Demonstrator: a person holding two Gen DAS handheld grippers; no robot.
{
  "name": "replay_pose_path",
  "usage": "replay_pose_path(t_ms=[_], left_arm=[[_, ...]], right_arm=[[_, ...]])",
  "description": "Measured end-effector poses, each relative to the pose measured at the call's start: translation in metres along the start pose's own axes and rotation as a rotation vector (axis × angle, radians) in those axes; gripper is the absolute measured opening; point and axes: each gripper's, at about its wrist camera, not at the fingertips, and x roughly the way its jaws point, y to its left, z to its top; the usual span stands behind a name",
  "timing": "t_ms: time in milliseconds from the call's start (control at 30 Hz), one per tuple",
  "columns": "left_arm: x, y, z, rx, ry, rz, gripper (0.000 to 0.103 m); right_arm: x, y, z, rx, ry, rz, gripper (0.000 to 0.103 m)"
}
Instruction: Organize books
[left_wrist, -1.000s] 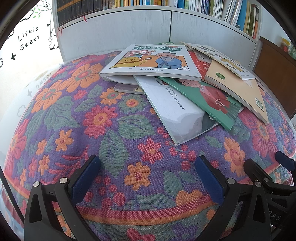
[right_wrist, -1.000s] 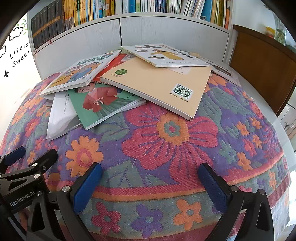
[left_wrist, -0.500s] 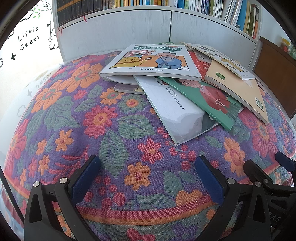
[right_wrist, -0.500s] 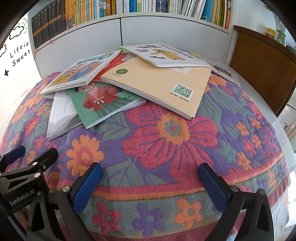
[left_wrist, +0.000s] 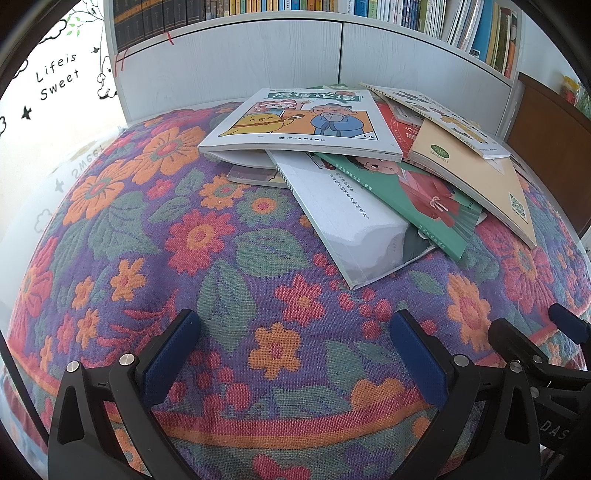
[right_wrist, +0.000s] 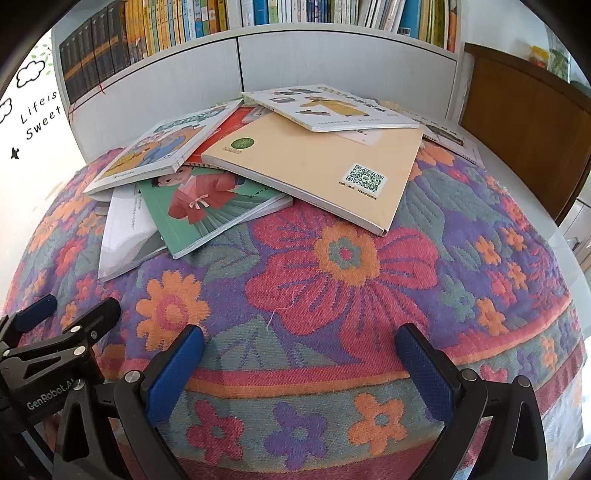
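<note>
Both claws sit low at the near edge of the flowered cloth (left_wrist: 155, 236), and nothing has been picked up yet. The left gripper (left_wrist: 295, 354) has its blue pads spread wide with only fabric between them; the right gripper (right_wrist: 303, 369) is the same, gaping and empty, and the 2 sit side by side, each peeking into the other's view.

The job lies straight ahead of both: a messy heap of books (left_wrist: 369, 166) fanned across the far half of the cloth, well apart from either claw. From the left view, the white book (left_wrist: 343, 218) pokes nearest, its long axis slanting from the heap down toward the right, a free corner overhanging the cloth. That one looks like the left claw's easiest catch. On top of it sits the cartoon-cover book (left_wrist: 306, 122), lying broadside.

Over on the right, the tan book (right_wrist: 314, 170) with the QR code points a corner at the right claw, and the green book (right_wrist: 207, 210) is tucked under its left edge. A thin white booklet (right_wrist: 332, 107) rests on top of the tan one and would likely slide if the tan one gets pulled.

Behind everything, the bookshelf (right_wrist: 236, 22) is already packed, with the white cabinet front (left_wrist: 258, 62) below it
</note>
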Motion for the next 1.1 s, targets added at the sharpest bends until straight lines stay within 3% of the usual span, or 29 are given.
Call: replay_pose_path(t_ms=[633, 933, 1100], left_arm=[[0.0, -0.0001, 0.0, 0.0, 0.0, 0.0, 0.103], [-0.0002, -0.0023, -0.0006, 0.0, 0.0, 0.001, 0.103], [0.0, -0.0023, -0.0006, 0.0, 0.0, 0.0, 0.102]], right_arm=[[0.0008, -0.0002, 0.0015, 0.034, 0.051, -0.019, 0.103], [0.001, -0.0003, 0.0053, 0.055, 0.119, -0.036, 0.103], [0.0002, 0.0009, 0.0043, 0.059, 0.104, -0.039, 0.103]])
